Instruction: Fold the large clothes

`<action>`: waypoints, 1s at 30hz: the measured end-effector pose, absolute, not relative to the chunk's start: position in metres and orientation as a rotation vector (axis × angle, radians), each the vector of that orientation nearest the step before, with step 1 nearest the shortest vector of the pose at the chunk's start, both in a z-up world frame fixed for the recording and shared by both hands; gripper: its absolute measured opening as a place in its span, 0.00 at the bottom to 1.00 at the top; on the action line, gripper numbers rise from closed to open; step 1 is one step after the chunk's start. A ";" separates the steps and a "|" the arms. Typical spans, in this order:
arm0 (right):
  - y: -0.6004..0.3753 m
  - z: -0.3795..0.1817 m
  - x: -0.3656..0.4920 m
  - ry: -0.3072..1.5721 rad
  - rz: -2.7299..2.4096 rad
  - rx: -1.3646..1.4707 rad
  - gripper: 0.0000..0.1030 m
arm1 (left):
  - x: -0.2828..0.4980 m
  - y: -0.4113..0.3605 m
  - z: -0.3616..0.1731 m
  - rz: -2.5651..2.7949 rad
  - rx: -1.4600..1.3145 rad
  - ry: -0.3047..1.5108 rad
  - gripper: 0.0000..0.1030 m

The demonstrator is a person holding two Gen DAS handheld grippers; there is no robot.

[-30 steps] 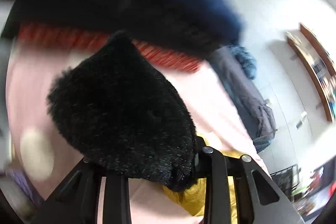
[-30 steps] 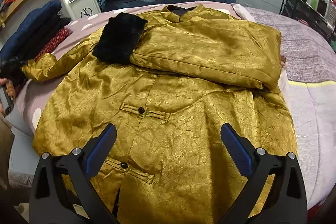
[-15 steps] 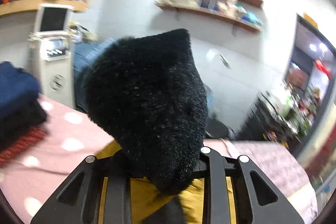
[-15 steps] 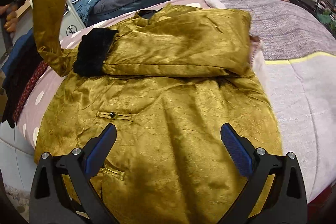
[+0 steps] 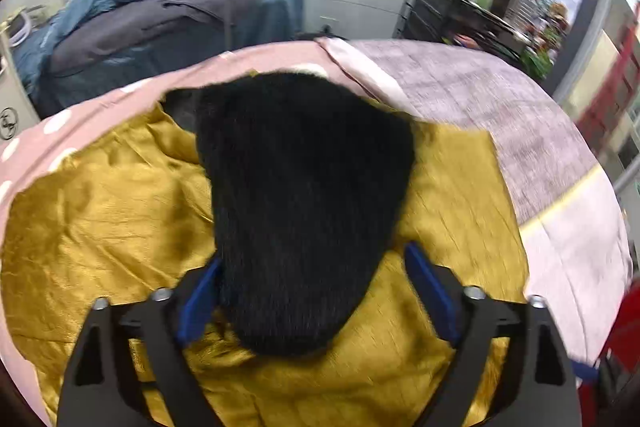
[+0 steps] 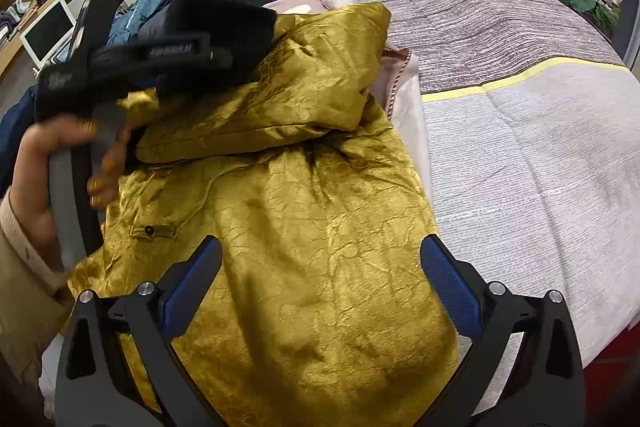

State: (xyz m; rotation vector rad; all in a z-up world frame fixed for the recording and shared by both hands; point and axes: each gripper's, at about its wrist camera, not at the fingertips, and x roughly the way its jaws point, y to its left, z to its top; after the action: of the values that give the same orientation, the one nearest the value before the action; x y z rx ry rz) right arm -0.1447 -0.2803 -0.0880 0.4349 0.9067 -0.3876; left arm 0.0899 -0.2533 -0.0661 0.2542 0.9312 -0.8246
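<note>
Swung across from the bed's edge, the left claw (image 5: 312, 291) has just been opened wide, the black fur cuff (image 5: 304, 203) loose between its jaws over the folded gold jacket (image 6: 320, 227) on the bed (image 6: 540, 167). Nothing is held by the wide-open right claw (image 6: 320, 279).

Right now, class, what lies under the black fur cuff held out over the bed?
Under the black fur cuff lies the folded gold jacket, spread on the bed. The jacket part directly beneath the cuff is covered, so its folds there cannot be seen.
</note>
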 end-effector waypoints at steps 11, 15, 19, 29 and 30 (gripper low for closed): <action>-0.285 -0.054 -0.095 0.849 -0.376 0.338 0.95 | 0.072 -0.149 -0.022 -0.883 0.115 0.831 0.94; -0.269 -0.022 -0.059 0.780 -0.314 0.278 0.95 | 0.096 -0.108 -0.012 -0.723 0.114 0.783 0.89; -0.240 0.004 -0.016 0.757 -0.244 0.172 0.95 | 0.127 -0.094 -0.021 -0.596 0.126 0.841 0.77; -0.245 -0.048 0.066 0.907 -0.069 0.322 0.95 | 0.171 -0.099 -0.079 -0.462 0.203 1.025 0.77; -0.259 -0.061 0.067 0.963 -0.154 0.335 0.95 | 0.173 -0.097 -0.083 -0.466 0.196 1.035 0.77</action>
State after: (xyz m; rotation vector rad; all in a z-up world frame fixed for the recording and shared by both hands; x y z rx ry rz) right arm 0.0668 -0.2589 -0.0614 0.3345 0.9631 -0.1542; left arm 0.1732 -0.0972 -0.0825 0.1962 1.0349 -0.4660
